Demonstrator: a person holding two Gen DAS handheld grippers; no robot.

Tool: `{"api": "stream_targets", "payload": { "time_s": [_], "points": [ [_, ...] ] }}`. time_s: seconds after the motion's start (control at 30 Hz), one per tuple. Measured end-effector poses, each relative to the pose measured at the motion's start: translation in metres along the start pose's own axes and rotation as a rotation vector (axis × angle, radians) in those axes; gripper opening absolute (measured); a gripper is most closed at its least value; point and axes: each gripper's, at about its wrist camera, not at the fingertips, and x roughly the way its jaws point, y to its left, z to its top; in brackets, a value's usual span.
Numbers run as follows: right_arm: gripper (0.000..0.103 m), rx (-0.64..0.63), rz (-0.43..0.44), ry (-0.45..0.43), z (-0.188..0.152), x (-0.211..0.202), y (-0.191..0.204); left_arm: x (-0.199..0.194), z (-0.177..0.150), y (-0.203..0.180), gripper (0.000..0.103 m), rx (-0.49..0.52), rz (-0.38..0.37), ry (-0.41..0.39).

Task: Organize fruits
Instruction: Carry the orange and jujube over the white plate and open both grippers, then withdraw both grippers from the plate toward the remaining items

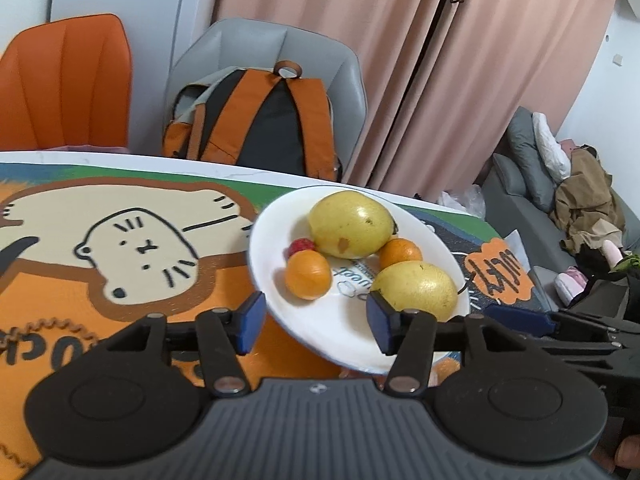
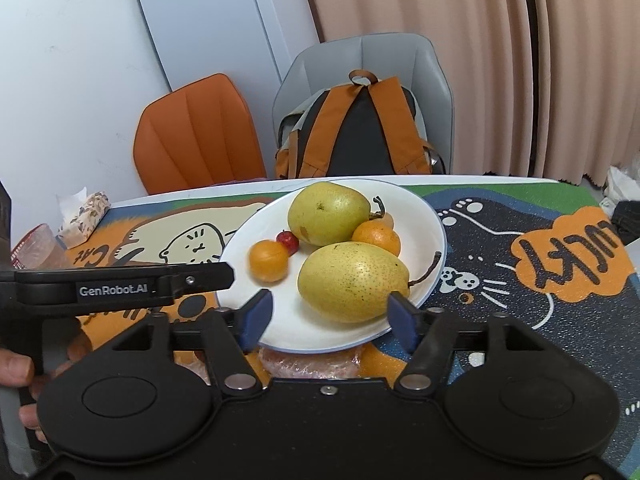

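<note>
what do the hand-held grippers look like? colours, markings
Both match: the left hand-held gripper and right hand-held gripper have black bodies, two round caps, silver rivets and blue finger pads. White "GenRobot.AI" lettering runs along the left one's side. No cables or sleeves visible.

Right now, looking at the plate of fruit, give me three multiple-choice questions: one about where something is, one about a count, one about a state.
1. Where does the backpack sit?
A. on the grey chair
B. on the plate
C. on the floor

2. How many pears lie on the plate?
A. one
B. two
C. four

3. How do the right tongs stand?
A. clamped on an orange
C. holding the backpack
B. open, holding nothing

Answers:
1. A, it leans against the grey chair's back.
2. B, two yellow-green pears show, beside two oranges.
3. B, the blue pads are apart and grip no fruit.
</note>
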Motion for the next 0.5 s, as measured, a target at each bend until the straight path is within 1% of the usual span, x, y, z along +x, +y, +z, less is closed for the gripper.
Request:
{"api": "stream_targets", "payload": {
  "time_s": [0.07, 0.13, 0.2, 0.27, 0.33, 0.4, 0.5],
  "points": [
    [0.07, 0.008, 0.005, -0.004, -0.001, -0.003, 0.0, -0.005, -0.001, 0.001, 0.059, 0.005, 0.014, 0.0],
    [0.074, 0.028, 0.012, -0.005, -0.001, -0.005, -0.001, -0.011, -0.002, 0.002, 0.071, 0.007, 0.027, -0.002],
    [0.079, 0.043, 0.021, -0.006, -0.001, -0.008, -0.002, -0.017, -0.004, 0.004, 0.078, 0.006, 0.018, -0.008],
    [0.084, 0.049, 0.023, -0.008, -0.002, -0.012, -0.002, -0.024, -0.005, 0.004, 0.081, 0.007, 0.017, -0.019],
    [0.09, 0.048, 0.025, -0.014, -0.003, -0.016, -0.001, -0.03, -0.007, 0.002, 0.084, 0.021, 0.033, -0.027],
    [0.097, 0.05, 0.034, -0.02, -0.005, -0.021, 0.0, -0.036, -0.009, 0.001, 0.086, 0.028, 0.032, -0.032],
    [0.101, 0.052, 0.037, -0.028, -0.007, -0.027, 0.001, -0.044, -0.013, 0.001, 0.087, 0.017, 0.025, -0.034]
  ]
}}
